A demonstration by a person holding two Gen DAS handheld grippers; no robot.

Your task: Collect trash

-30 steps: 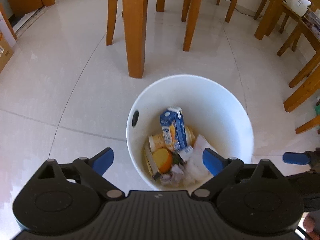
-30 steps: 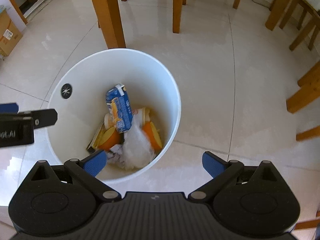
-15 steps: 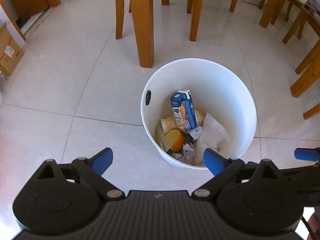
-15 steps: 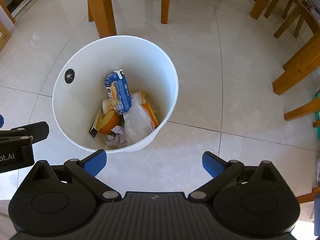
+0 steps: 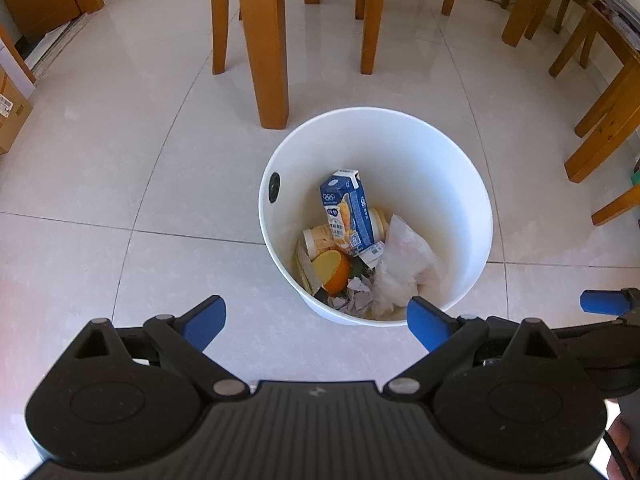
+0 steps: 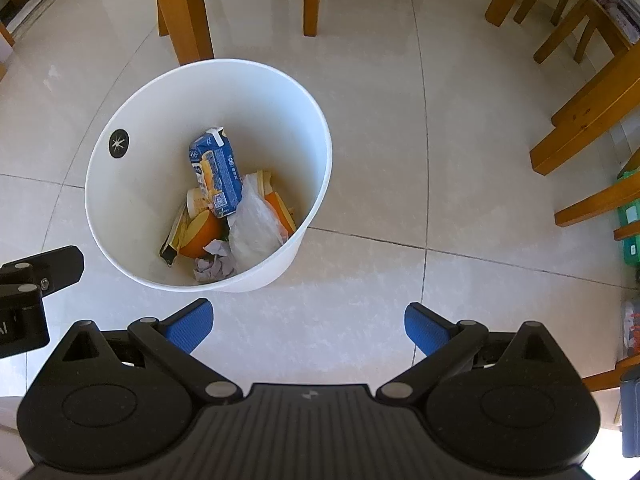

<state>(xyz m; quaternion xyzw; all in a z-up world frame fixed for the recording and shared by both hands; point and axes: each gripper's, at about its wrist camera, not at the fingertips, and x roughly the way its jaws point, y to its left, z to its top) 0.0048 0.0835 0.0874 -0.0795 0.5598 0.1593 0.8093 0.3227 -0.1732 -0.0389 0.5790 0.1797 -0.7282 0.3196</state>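
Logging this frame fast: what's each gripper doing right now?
Left gripper: open, holding nothing, above the floor beside the white bin.
Right gripper: open, holding nothing.

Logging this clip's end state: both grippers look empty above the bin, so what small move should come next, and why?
Probably lift both away. The left gripper and right gripper are open and empty, the carton and other trash lie inside the white bin, and no litter shows on the floor.

Tiled floor (image 5: 120, 168) — white bin (image 5: 460, 184) beside wooden table legs (image 5: 268, 60).
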